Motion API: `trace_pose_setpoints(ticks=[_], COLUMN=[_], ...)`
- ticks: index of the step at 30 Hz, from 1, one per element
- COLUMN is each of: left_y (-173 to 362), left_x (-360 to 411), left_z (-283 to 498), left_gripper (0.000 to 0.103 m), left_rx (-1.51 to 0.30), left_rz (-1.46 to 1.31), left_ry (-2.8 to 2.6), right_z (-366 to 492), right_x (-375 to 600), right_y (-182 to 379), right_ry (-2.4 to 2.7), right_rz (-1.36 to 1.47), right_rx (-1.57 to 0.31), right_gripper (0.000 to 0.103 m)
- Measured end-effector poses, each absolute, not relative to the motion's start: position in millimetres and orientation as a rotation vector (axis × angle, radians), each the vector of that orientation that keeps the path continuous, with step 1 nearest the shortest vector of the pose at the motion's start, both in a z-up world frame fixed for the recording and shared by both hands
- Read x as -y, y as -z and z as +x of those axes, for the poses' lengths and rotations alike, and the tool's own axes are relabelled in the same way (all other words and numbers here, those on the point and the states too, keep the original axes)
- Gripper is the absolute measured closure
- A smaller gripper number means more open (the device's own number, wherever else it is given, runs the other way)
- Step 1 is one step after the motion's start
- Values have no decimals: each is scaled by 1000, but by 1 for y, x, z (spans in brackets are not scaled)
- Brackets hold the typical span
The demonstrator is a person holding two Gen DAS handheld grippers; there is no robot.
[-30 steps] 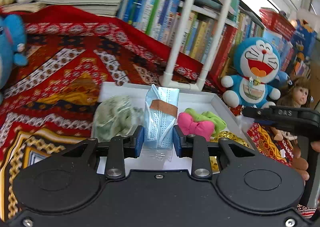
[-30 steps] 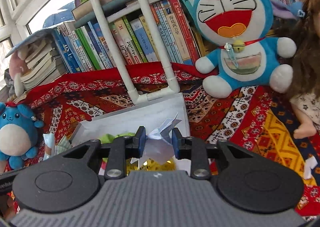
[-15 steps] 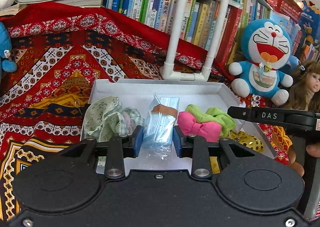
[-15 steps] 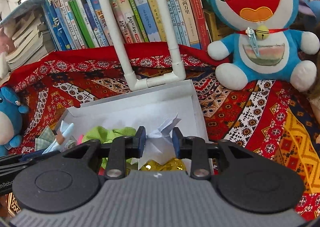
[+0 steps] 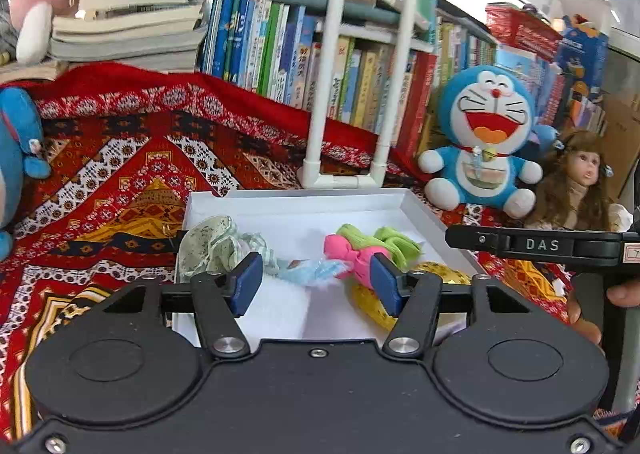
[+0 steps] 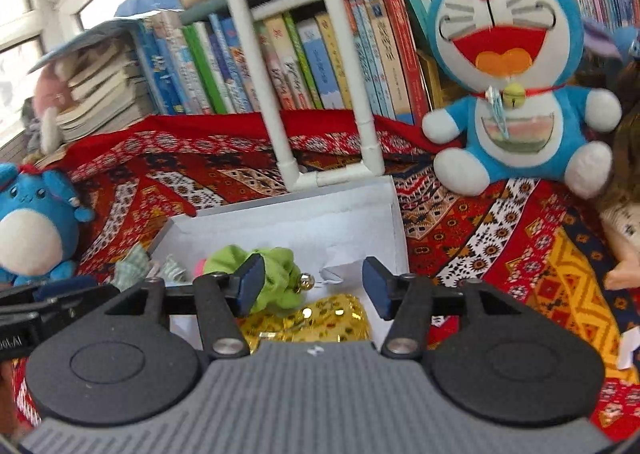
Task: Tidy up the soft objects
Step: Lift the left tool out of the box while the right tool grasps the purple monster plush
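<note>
A white box (image 5: 296, 200) lies on the patterned red cloth. In it lie a pale green floral cloth (image 5: 212, 246), a blue face mask pack (image 5: 310, 272), a pink bow (image 5: 352, 256), a green scrunchie (image 5: 394, 240) and a gold pouch (image 5: 436, 274). My left gripper (image 5: 316, 284) is open and empty just above the mask pack. My right gripper (image 6: 314, 286) is open and empty over the box's right part (image 6: 384, 198). A white paper piece (image 6: 340, 270) lies in the box beyond it, beside the green scrunchie (image 6: 268, 270) and gold pouch (image 6: 316, 318).
A white pipe frame (image 5: 344, 174) stands behind the box. A Doraemon plush (image 5: 486, 142) and a doll (image 5: 576, 182) sit at the right, a blue plush (image 6: 32, 226) at the left. Books line the back. The right gripper's body (image 5: 560, 246) reaches in beside the box.
Both grippers have opened. The left let go of the mask pack, which now lies flat in the box. The right let go of the white paper, which dropped into the box.
</note>
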State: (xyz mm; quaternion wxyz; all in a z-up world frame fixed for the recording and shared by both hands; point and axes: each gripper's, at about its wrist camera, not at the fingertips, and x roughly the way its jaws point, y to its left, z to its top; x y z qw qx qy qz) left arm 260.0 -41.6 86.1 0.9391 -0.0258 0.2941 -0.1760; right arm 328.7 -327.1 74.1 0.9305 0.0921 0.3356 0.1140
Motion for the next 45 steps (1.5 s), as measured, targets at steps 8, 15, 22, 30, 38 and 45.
trace_pose_setpoints(ticks=[8,15,22,30,38,45], left_y=[-95,-92,-83,-72,-54,-43], left_x=[21,-8,-29,-32,-34,-28], left_z=[211,175,153,133,145,152], left_gripper=[34,27,26,29,36,36], left_rx=[-587,-630,-770,-836,-920,-925], left_rz=[-48,-54,-56,-82,-238,-261], left_ry=[357,321,282,345,398,401], right_z=[291,289,299,307,311,303], right_x=[321,314,301,290,289,291], right_y=[-89,-84,-73,-59,-47,-58], right_ry=[-268,-274,-277,-264,-254,-243], right_rz=[25,-25,-36,-43,-35,-38], right_rx=[-768,-895,-997,-1053,-1075,-1038], right_gripper=[26,19,16,16,17,39])
